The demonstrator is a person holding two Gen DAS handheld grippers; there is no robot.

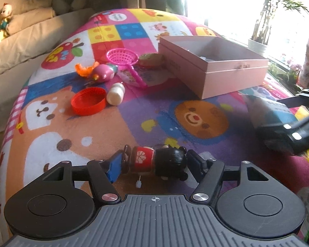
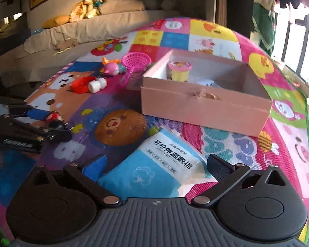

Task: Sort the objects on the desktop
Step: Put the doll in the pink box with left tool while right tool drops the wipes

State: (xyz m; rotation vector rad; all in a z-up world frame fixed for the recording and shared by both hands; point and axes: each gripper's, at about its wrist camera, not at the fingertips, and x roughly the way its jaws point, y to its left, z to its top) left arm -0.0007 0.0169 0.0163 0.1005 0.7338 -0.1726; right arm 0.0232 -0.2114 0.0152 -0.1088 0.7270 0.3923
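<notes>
Because the pink box (image 2: 206, 107) at twelve o'clock collects the sorted things, the left gripper (image 1: 154, 164) pinches the doll (image 1: 154, 161) endwise, while the right gripper (image 2: 156, 166) straddles the cotton pack (image 2: 154, 168), spread wide.

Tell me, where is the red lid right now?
The red lid lies on the mat's left side in the left wrist view, touching a small white bottle, with the pink box off to its right.

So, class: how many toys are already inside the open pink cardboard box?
1: a yellow toy drum with a pink rim by the far-left wall of the box. A pale crumpled item lies beside it; more may be hidden.
</notes>
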